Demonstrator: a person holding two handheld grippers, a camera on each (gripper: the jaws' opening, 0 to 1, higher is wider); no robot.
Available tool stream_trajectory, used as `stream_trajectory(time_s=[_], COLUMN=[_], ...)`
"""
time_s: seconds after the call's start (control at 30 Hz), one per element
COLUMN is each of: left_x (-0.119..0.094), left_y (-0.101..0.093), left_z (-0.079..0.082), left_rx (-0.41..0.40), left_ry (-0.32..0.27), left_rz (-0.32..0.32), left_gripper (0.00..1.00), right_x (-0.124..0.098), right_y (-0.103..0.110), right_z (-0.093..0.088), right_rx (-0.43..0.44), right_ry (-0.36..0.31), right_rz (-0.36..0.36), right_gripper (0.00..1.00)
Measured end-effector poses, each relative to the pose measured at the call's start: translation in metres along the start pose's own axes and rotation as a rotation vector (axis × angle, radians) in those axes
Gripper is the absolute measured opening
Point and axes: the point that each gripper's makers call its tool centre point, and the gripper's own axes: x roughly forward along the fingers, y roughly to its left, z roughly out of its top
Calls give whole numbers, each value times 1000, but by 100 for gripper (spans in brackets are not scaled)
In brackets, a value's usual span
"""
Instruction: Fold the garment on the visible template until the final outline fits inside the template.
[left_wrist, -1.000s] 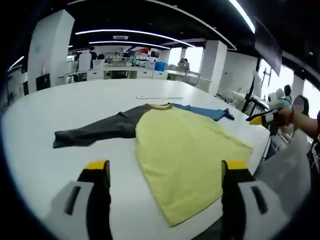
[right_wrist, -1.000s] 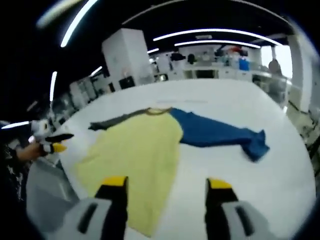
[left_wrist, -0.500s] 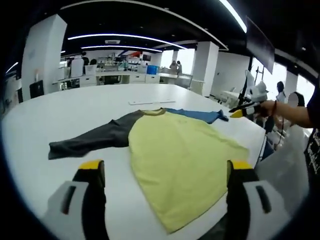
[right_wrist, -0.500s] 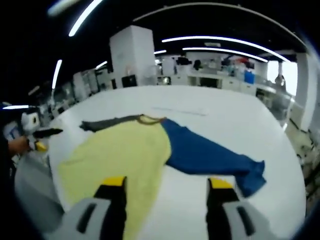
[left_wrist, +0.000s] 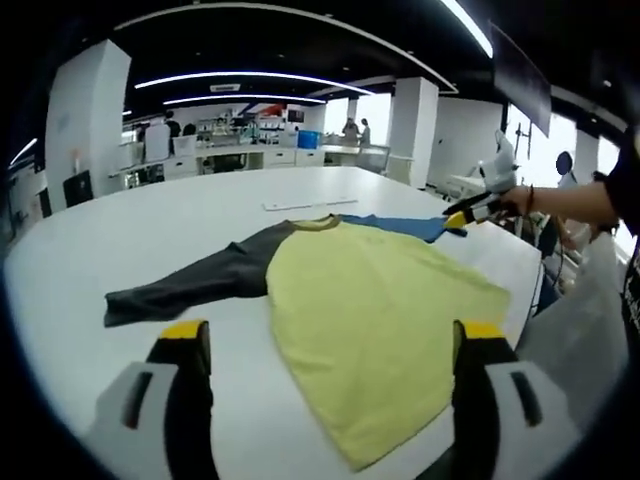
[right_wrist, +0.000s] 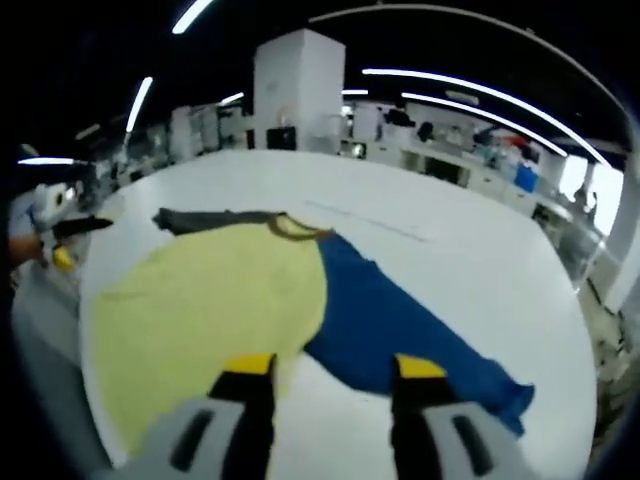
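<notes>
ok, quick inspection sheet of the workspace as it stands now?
Surface: white table, bare around the garment.
Job's things: shirt lying flat, unfolded; yellow body, grey sleeve, blue sleeve. Faint line beyond the collar; template not clear.
Clutter: nothing seen.
Grippers: left claw open, above the table; right claw open, above the blue sleeve.
Cables: nothing seen.
Surroundings: open lab, benches, white pillar.

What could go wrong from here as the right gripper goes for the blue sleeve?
The right gripper, jaws open, hangs above the blue sleeve near the yellow body. A low pinch there might catch both layers and drag the body askew. The body's lower hem lies close to the table edge, so a tug could pull it over. The grey sleeve lies spread far out and could trail outside the outline.
</notes>
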Motion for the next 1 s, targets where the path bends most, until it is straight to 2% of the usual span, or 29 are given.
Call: stream_trajectory(time_s=[0.3,0.37,0.57,0.7,1.0], left_x=[0,0,-2,-4,-6], left_y=[-4,-5,-5,-1,1], left_z=[-2,0,1,-4,-8], left_rx=[24,22,9,16,6], left_ry=[13,5,-8,-2,7], left_rz=[0,1,6,11,20], left_gripper=[98,97,95,94,91], right_x=[21,23,38,48,59], right_y=[-2,3,5,8,17], right_z=[-8,-10,-21,-24,-17], right_rx=[-44,-53,-164,-157,-182], right_ry=[33,40,72,85,87], right_rz=[25,38,60,78,107], right_gripper=[32,32,25,22,20])
